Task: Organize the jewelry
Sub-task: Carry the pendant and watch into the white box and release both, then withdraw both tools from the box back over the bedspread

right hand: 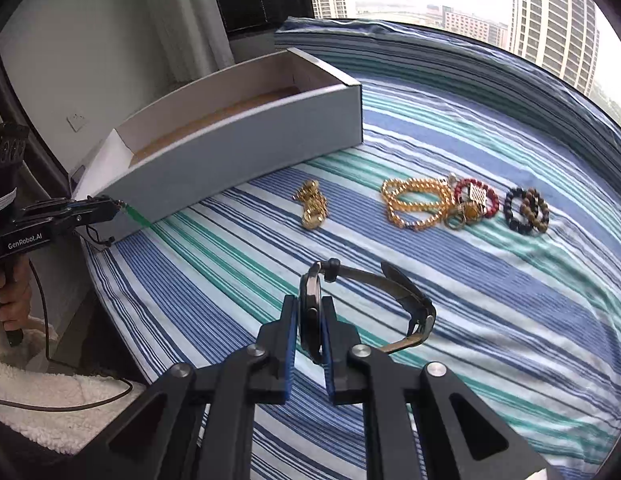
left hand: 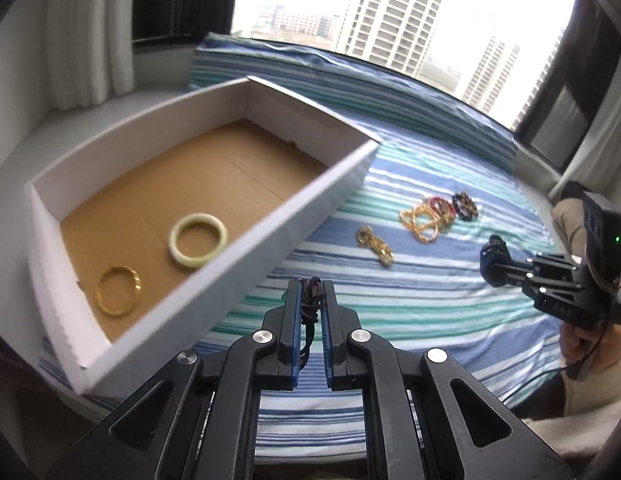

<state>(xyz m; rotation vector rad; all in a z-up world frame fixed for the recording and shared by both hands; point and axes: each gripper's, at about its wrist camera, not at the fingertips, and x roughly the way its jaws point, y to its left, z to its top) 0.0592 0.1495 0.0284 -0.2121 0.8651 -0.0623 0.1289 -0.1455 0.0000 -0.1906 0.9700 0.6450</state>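
Note:
My left gripper (left hand: 311,288) is shut on a dark corded bracelet (left hand: 310,308), held above the striped cloth beside the white box (left hand: 230,276). Inside the box lie a pale jade bangle (left hand: 198,240) and a gold bangle (left hand: 118,290). My right gripper (right hand: 309,302) is shut on the case of a dark wristwatch (right hand: 310,286), whose strap (right hand: 406,300) loops out to the right. On the cloth lie a gold chain (right hand: 312,210), a gold bead bracelet (right hand: 414,204), a red bead bracelet (right hand: 476,196) and dark bead bracelets (right hand: 526,210).
The box (right hand: 238,136) stands at the left end of the blue and green striped cloth (right hand: 470,320). A window with tower blocks lies behind it. White curtains hang at the far left. A hand and fleece sleeve (right hand: 50,384) hold the left gripper (right hand: 114,205).

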